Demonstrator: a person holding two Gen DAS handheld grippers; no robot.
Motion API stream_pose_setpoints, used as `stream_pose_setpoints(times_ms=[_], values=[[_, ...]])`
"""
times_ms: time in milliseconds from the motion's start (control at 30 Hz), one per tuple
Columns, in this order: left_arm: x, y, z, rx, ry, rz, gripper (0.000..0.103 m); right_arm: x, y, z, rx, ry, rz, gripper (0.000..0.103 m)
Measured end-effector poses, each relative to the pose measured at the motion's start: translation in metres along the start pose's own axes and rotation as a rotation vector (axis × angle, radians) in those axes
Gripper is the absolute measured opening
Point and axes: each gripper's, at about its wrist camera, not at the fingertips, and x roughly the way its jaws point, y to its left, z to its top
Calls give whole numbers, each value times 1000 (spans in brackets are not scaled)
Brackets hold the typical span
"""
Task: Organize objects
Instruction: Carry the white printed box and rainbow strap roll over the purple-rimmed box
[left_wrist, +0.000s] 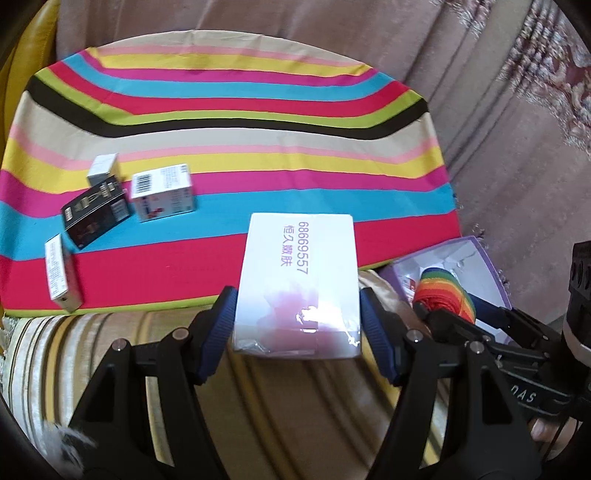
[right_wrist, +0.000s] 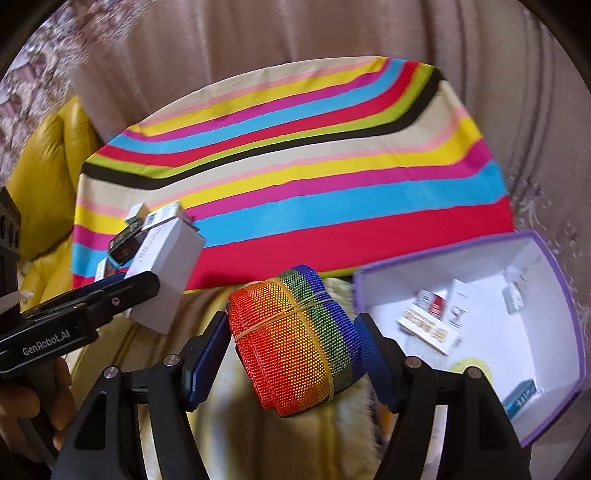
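My left gripper (left_wrist: 297, 328) is shut on a white box with purple print (left_wrist: 299, 280), held above the near edge of the striped cloth (left_wrist: 236, 110); it also shows in the right wrist view (right_wrist: 166, 273). My right gripper (right_wrist: 291, 350) is shut on a rainbow mesh bundle (right_wrist: 291, 339) tied with a rubber band, left of the purple-rimmed box (right_wrist: 554, 266). The bundle also shows in the left wrist view (left_wrist: 445, 291). Several small boxes lie on the cloth at left: a black one (left_wrist: 94, 214), a white barcode one (left_wrist: 162, 192), a grey one (left_wrist: 103, 168), a narrow white one (left_wrist: 61, 273).
The purple-rimmed box (left_wrist: 487, 266) holds several small packets (right_wrist: 428, 325). A striped sofa cushion (left_wrist: 295, 406) lies under both grippers. A yellow leather cushion (right_wrist: 44, 166) is at the left, and a pink curtain (right_wrist: 295, 37) hangs behind.
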Motion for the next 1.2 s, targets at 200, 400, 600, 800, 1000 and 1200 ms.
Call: stream_pose_setpoints(times_ms=[200,400,600,800,1000,1200], values=[[9,-32,1,54,10,-22,70,-16,-43,-7,74,-23,-75,69],[26,-73,2,127,34,-65,70,-31,-86,-12,152,-50,-165,69],[46,-114,1,205,60,-105,70,-37,-125,-19,235,-57,-231,69],[68,-144,-2,256,103,-138,70,-36,-153,-24,273,-53,-295,69],[81,-161,-4,286,130,-151,70,-39,-178,-31,325,-54,-345,70],[86,-171,-6,308,157,-202,74,-42,-193,-34,353,-49,-372,71]])
